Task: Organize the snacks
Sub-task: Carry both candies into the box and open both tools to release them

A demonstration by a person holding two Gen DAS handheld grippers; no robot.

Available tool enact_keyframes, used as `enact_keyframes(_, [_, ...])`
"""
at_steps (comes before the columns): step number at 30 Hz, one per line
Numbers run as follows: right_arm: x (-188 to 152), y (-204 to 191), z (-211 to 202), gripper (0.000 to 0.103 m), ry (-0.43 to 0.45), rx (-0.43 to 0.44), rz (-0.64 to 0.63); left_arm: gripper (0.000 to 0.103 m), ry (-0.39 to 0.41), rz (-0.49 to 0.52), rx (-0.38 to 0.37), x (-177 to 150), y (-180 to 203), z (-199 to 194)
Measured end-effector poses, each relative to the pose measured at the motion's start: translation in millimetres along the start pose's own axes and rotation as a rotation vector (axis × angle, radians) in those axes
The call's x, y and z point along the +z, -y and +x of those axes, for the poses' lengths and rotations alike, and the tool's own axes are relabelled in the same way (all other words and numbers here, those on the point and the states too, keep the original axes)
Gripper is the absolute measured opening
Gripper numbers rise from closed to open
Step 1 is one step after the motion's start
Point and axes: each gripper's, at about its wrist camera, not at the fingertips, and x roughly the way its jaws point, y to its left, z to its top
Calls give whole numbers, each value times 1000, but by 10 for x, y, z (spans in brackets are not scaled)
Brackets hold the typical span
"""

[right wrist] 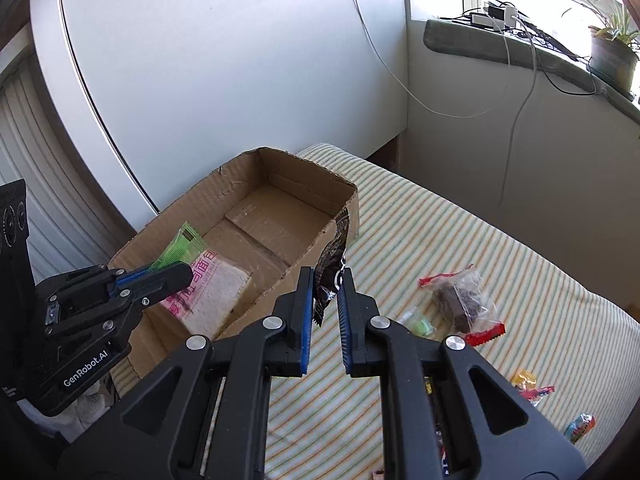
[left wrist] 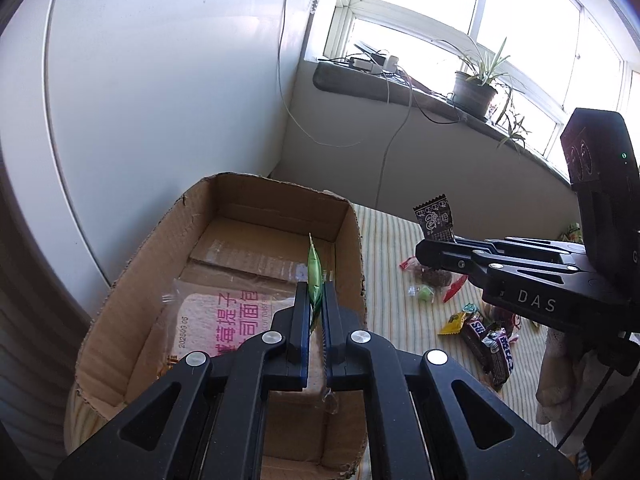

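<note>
My left gripper is shut on a green snack packet, held edge-on above the open cardboard box. A bagged slice of bread with pink print lies on the box floor. My right gripper is shut on a dark brown snack packet, hanging just outside the right wall of the cardboard box. In the right wrist view the left gripper holds the green packet over the box. In the left wrist view the right gripper carries the brown packet.
Loose snacks lie on the striped cloth: a clear bag with a dark cake, a green candy, chocolate bars and small sweets. A white wall stands behind the box. A windowsill holds a potted plant and cables.
</note>
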Motion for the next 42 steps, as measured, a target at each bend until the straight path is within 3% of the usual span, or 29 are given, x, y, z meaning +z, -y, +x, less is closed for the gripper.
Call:
enact_keyframes(15, [230, -325, 488, 12, -56, 65, -55, 4, -8, -35, 18, 70, -200, 117])
enact_keyframes(17, [231, -341, 500, 13, -57, 67, -66, 8, -6, -39, 23, 72, -212, 120])
enact_keyframes(19, [233, -359, 523, 17, -64, 63, -72, 17, -3, -49, 29, 73, -226, 118])
enact_keyframes(21, [236, -362, 519, 41, -58, 55, -70, 17, 0, -51, 33, 74, -237, 111])
enact_keyframes(22, [236, -361, 506, 45, -51, 51, -71, 17, 2, -52, 36, 73, -242, 104])
enact_keyframes(32, [187, -304, 311, 48, -30, 27, -67, 17, 14, -64, 35, 47, -242, -19])
enact_keyframes(36, [136, -262, 175, 55, -14, 15, -65, 17, 20, -60, 24, 20, -193, -96])
enact_keyframes(38, [97, -230, 88, 55, -5, 11, -61, 27, 22, -57, 16, -5, -153, -134])
enact_keyframes(40, [41, -182, -10, 55, 4, 7, -57, 30, 23, -52, 6, -35, -107, -167])
enact_keyframes(42, [-25, -114, -112, 65, 9, -2, -48, 30, 20, -48, -6, -63, -52, -186])
